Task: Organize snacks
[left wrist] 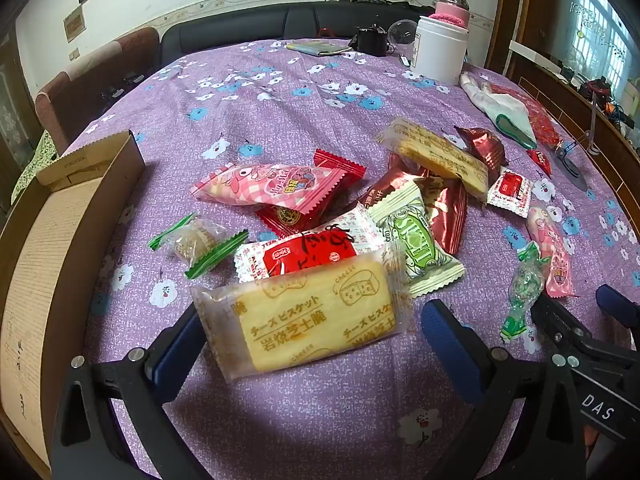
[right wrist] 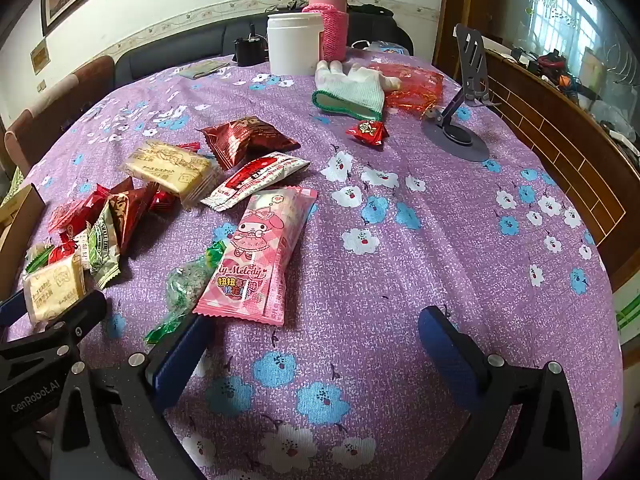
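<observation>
Many crinkly foil snack packets (left wrist: pixel 320 240) strew the woven floral tablecloth (right wrist: pixel 400 280).

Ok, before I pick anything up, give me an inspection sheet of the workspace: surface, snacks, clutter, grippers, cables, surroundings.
Surface: purple floral tablecloth, flat.
Job's things: cheese biscuit pack lies between the left gripper's open jaws; pink My Melody pack and green-wrapped candy lie beside the right gripper's left finger; more wrapped snacks piled behind; cardboard box at the table's left edge.
Clutter: white tub, pink knit-sleeved bottle, knit glove, phone stand.
Grippers: left gripper open; right gripper open, over bare cloth.
Cables: nothing seen on the table.
Surroundings: dark sofa, wooden sideboard.
</observation>
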The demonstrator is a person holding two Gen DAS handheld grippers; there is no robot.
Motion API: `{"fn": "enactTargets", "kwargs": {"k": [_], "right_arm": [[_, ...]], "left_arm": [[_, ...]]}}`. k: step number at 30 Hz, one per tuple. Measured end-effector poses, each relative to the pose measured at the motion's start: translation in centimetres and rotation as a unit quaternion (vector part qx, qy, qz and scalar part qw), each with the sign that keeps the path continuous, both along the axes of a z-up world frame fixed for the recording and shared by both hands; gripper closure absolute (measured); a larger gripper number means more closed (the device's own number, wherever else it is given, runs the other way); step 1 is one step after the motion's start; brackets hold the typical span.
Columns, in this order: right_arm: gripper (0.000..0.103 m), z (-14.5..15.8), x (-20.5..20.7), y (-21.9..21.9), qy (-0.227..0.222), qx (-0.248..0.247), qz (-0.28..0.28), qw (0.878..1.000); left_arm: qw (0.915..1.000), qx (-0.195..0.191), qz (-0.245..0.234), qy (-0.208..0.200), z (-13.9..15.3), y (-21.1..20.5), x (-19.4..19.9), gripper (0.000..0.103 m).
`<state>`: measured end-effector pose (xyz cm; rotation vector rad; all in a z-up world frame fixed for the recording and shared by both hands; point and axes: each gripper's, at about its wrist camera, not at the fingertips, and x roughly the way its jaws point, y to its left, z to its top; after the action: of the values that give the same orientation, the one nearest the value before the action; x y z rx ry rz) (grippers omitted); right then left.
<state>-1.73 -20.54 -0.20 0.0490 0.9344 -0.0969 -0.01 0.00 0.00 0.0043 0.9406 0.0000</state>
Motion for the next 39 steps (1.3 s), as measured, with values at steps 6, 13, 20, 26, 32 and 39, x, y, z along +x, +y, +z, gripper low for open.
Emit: {"fn": "enactTargets", "kwargs": {"k": [6,13,20,26,32,39], "right_arm": [[0.001,0.0,0.0,0.0,0.0,0.0,0.0,1.0],[0.001,0.0,-0.1,0.1,0.003,0.004,-0.002,1.0],[0.001,0.2,-0.4,0.2,0.034,0.004,-0.007,0.999],[0.001,0.3,-1.7,0.4,0.032,-0.002,-0.006,0.999],[0.001,0.9,-2.5,1.0,0.02,-0.028,0.006,0.999],[0.001,5.9,-5.7,0.2,-0.125,-0.02,0.014,0.992]], "left_arm": [[0.9999,-0.001,-0.012,0.003,0.1,0.2,-0.6,0.0],[0.9976,0.003,-0.064,0.028,0.2,0.5,-1.5,0.0],[0.996,0.008,-0.085,0.026,0.2,0.4,-3.2,0.0],[0.9955,-0.007,-0.089,0.032,0.4,0.7,-4.6,0.0],[0.9941,-0.075,-0.078,-0.009,3.1,3.2,-7.3,0.0],[0.9845,-0.088,-0.016,-0.151,10.8,10.2,-11.0,0.0]]}}
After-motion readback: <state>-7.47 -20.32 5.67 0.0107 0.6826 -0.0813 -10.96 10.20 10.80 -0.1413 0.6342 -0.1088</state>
